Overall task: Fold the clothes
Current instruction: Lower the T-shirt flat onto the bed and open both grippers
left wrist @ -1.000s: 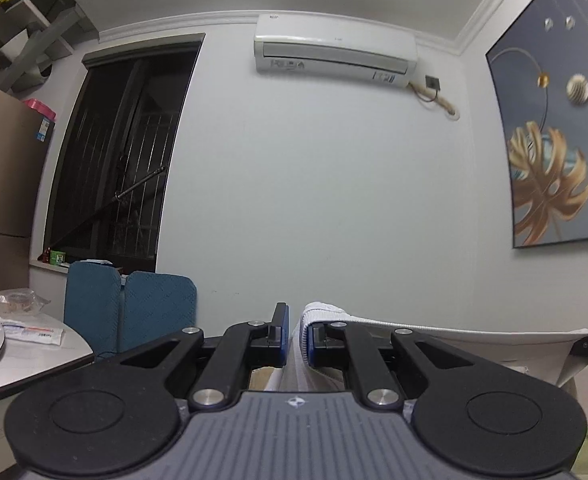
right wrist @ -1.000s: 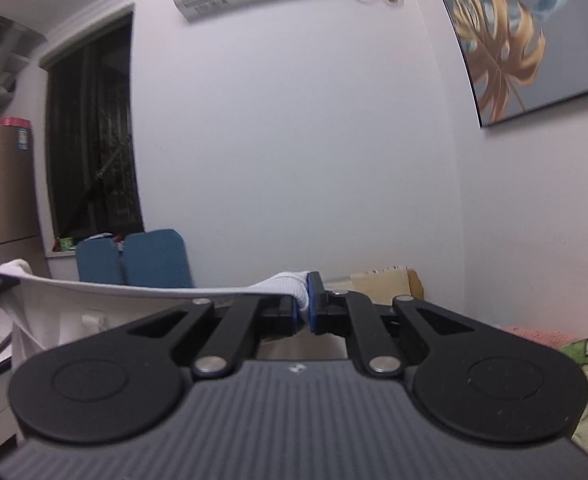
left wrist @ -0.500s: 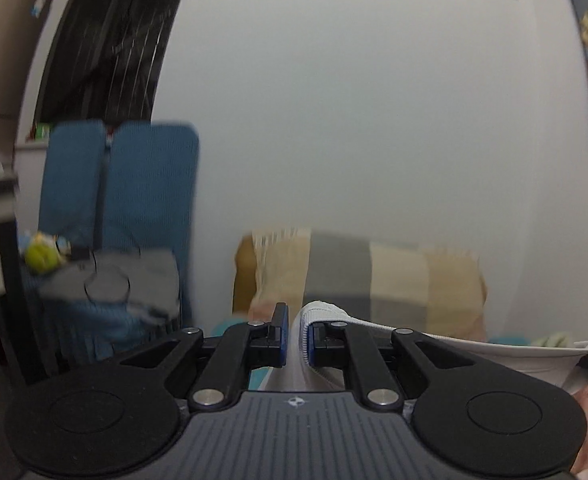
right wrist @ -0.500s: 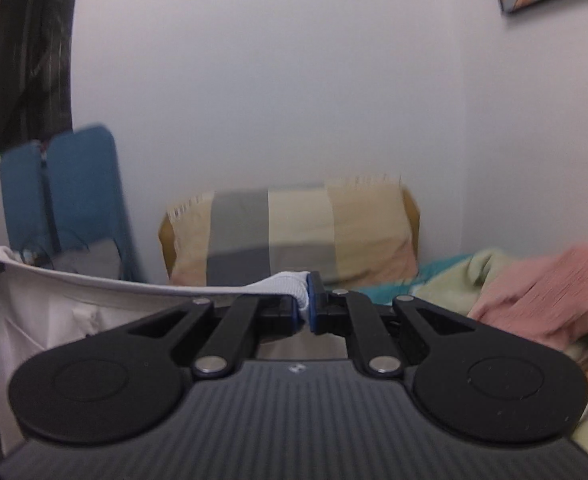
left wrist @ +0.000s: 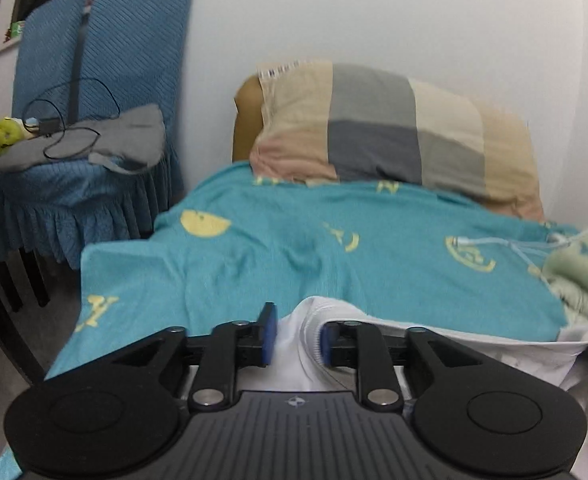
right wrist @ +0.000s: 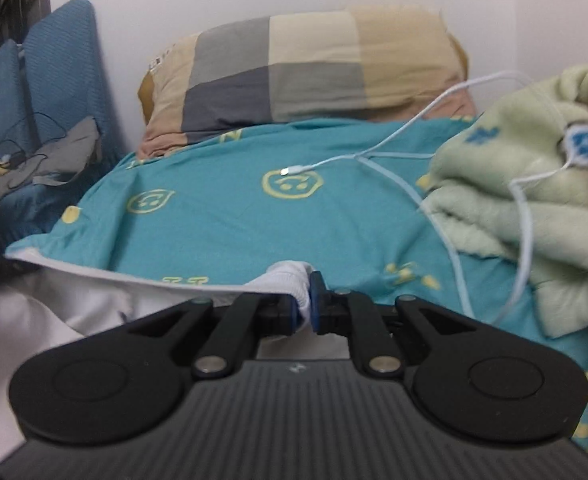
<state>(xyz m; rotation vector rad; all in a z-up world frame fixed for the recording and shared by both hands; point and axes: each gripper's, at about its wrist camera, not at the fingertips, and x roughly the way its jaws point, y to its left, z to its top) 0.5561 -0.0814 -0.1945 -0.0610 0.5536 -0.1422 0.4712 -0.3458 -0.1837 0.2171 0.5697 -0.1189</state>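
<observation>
A white garment (left wrist: 434, 330) hangs stretched between my two grippers, low over the bed's teal sheet (left wrist: 294, 248). My left gripper (left wrist: 296, 338) has its jaws parted; the garment's ribbed edge lies between them, against the right pad. My right gripper (right wrist: 302, 306) is shut on the other ribbed corner of the white garment (right wrist: 93, 300), which sags to the left below it. The rest of the garment is hidden under the gripper bodies.
A checked pillow (left wrist: 394, 128) lies at the head of the bed. A pale green blanket (right wrist: 526, 200) is piled on the right with a white charging cable (right wrist: 374, 152) across the sheet. Blue-covered chairs (left wrist: 93, 80) with a grey cloth stand to the left.
Both grippers tilted down from the wall and ceiling to the bed, lowering the garment. The left gripper's jaws have parted; the right stays clamped.
</observation>
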